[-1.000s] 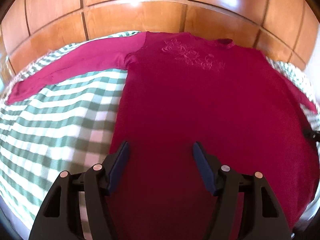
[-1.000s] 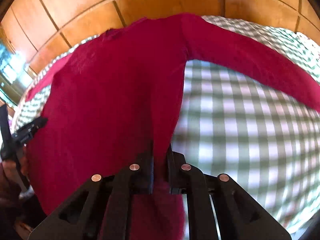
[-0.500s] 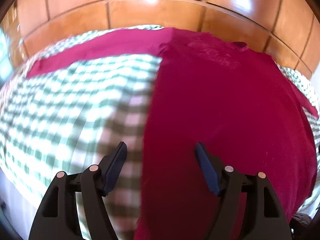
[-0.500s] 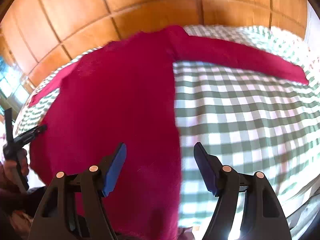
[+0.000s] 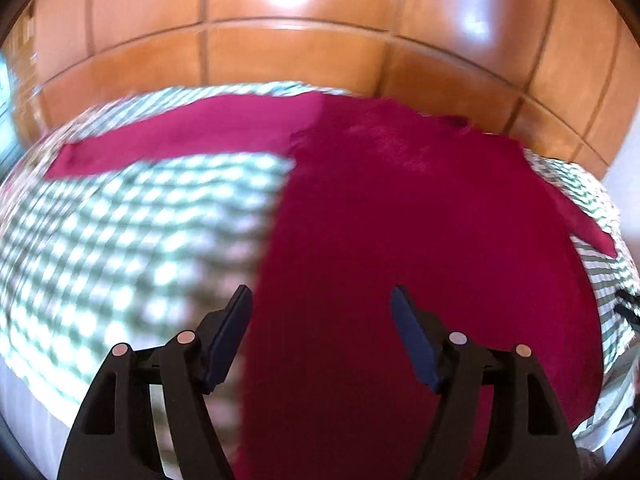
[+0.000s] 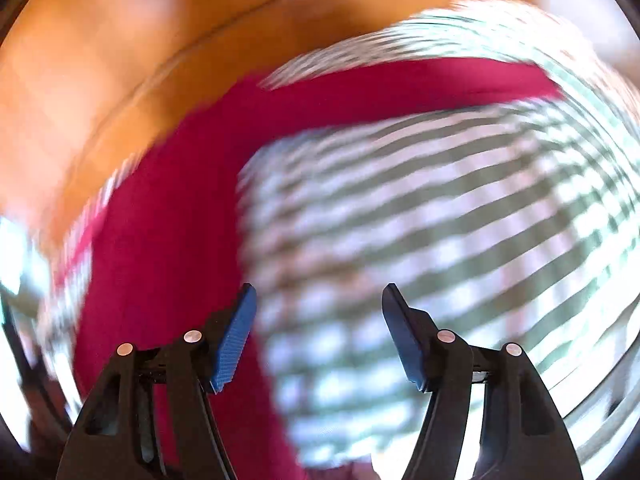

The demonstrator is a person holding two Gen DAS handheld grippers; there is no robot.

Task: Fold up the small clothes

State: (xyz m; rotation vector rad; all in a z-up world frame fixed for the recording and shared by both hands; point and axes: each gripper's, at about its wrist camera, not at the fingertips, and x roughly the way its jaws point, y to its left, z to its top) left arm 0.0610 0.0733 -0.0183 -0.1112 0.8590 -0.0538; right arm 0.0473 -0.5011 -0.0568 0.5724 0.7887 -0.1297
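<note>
Magenta long-sleeved top (image 5: 420, 240) flat on checked bedspread (image 5: 140, 240) — soft, limp | grip: sleeve cuff or hem | left claw (image 5: 322, 334) apart, empty | right claw (image 6: 318, 334) jaws just closing slightly — apart, empty

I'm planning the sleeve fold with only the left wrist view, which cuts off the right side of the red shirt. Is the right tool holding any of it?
Observer: No. The right tool is open. Its jaws have just sprung wide, then eased in slightly, with nothing gripped.
Operator: What lies under it?
Observer: Mostly the checked cloth. The side edge of the red shirt runs just behind one finger.
Operator: And the right sleeve?
Observer: The right sleeve lies stretched out across the cloth, away from the body and not yet folded in, though the picture is blurred.
</note>
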